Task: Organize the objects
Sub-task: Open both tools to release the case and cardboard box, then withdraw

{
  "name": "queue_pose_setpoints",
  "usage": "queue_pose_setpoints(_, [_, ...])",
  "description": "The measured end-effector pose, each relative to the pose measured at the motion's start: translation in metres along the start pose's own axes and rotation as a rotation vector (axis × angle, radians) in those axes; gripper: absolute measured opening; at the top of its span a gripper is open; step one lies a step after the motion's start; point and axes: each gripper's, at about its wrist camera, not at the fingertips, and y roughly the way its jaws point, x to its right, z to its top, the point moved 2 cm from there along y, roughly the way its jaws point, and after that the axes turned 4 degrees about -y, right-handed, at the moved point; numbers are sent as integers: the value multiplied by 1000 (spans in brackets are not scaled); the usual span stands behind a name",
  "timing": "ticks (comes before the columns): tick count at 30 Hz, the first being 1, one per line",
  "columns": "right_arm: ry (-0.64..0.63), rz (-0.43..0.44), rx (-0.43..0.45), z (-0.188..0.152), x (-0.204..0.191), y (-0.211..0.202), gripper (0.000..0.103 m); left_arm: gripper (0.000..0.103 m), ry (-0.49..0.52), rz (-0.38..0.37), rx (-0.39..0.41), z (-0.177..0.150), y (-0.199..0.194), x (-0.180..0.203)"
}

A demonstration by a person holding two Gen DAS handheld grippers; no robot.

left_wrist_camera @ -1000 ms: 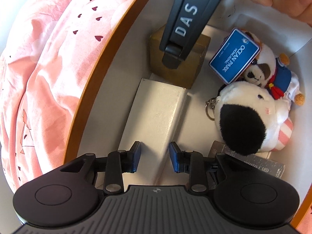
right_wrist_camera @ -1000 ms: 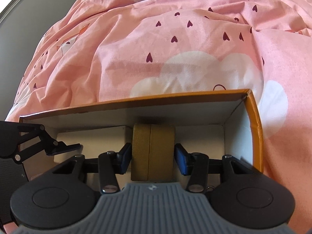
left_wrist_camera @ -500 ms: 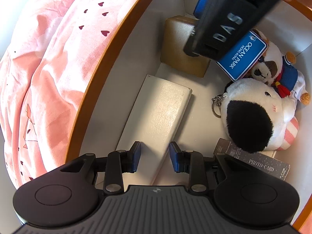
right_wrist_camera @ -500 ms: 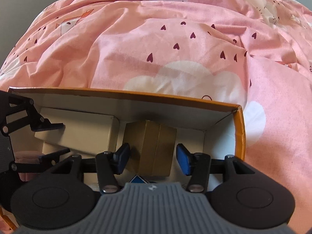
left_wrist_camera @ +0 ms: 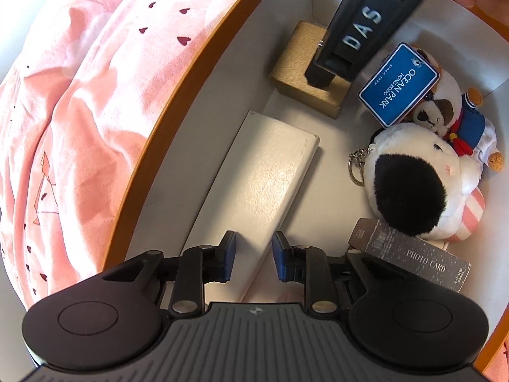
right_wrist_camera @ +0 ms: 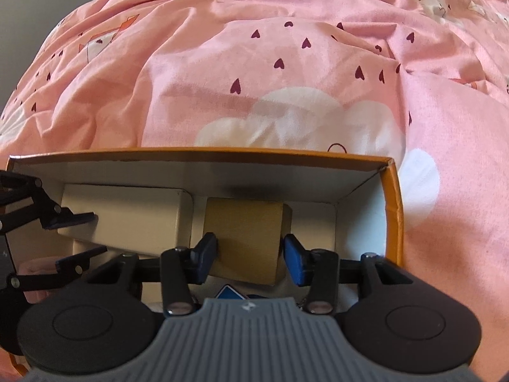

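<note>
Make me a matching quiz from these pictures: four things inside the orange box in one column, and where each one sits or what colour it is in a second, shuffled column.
Things:
1. long white box
2. gold box
3. blue tag
4. dark card box

Descriptions:
A. printed PHOTO CARD, partly under the black-and-white plush toy
B. between the right gripper pads, near a corner
C. reads OCEAN PARK
D. lies along the orange box wall, under the left gripper

Pairs: 1-D, 2-B, 3-C, 4-A

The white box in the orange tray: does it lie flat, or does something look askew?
The white box looks askew. It leans slanted against the tray wall instead of lying flat on the floor like the brown box. In the right wrist view, its lower edge runs diagonally.
</note>
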Motion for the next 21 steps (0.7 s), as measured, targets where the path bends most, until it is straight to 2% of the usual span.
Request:
queue_pose_setpoints(3, [22,53,17,0,0,2,46,28,-5,2,-10,2,0,-4])
queue_pose_setpoints(6, [27,108,23,2,-3,3,38,28,-12,1,-13,5,0,-7])
queue_pose_setpoints(14, [7,100,44,0,-7,2,37,28,-7,26,-3,14,-4,-8])
queue_pose_setpoints(21, [-75,31,141,-14,-11,-35,38,29,-30,42,21,18,-23,-4])
